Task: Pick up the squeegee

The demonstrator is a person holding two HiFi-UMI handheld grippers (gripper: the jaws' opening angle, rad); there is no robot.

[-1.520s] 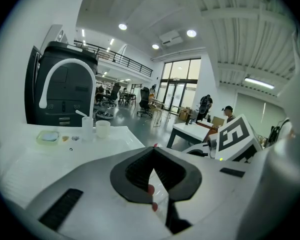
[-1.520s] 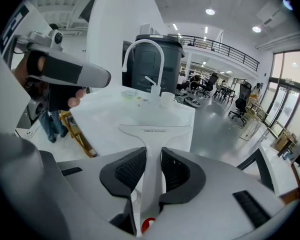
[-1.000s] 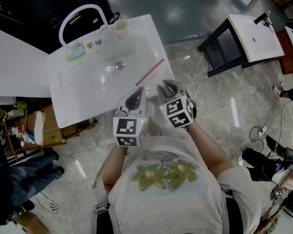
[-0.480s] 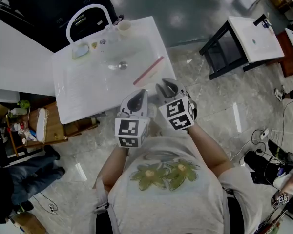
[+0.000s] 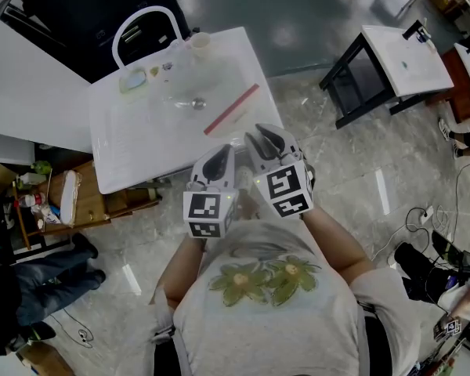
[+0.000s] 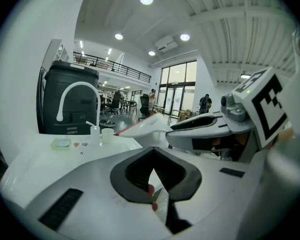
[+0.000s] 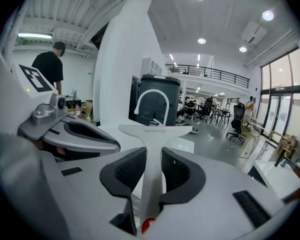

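Nearest: the person's pale shirt [image 5: 258,288], flower print on the chest, both forearms reaching forward. The left marker cube [image 5: 209,214] and right marker cube [image 5: 286,190] sit close together just ahead of it.

Left claw [image 5: 219,157]: pads drawn together, tips meeting, nothing gripped. It sits just left of the right claw.

Right claw [image 7: 154,159]: closed on the squeegee [image 7: 156,131], a pad pressed against each side of the white handle. The handle runs straight up between the pads. The cross-head lies just beyond the tips, square to them. A small red spot [image 7: 147,225] shows at the handle's near end, low between the jaws.

In the head view the squeegee's red blade edge [image 5: 233,110] is a thin slanted strip over the near right part of the tabletop [image 5: 141,155]. In the left gripper view the head hangs in the air above the tabletop, not resting on it.

Tabletop: white, with a shallow basin [image 5: 219,73] and a drain [image 5: 197,103] at its middle. Along the far edge are a white arched faucet [image 5: 145,22], a pale cup [image 5: 200,44] and a small greenish dish [image 5: 131,81].

Farther: a black bin [image 7: 157,81] behind the faucet. Grey marbled floor [image 5: 337,155]. A white-topped side table [image 5: 399,57] on a black frame stands well off to the right. Beyond is an open hall with a railing and ceiling lights, and figures too small to detail.
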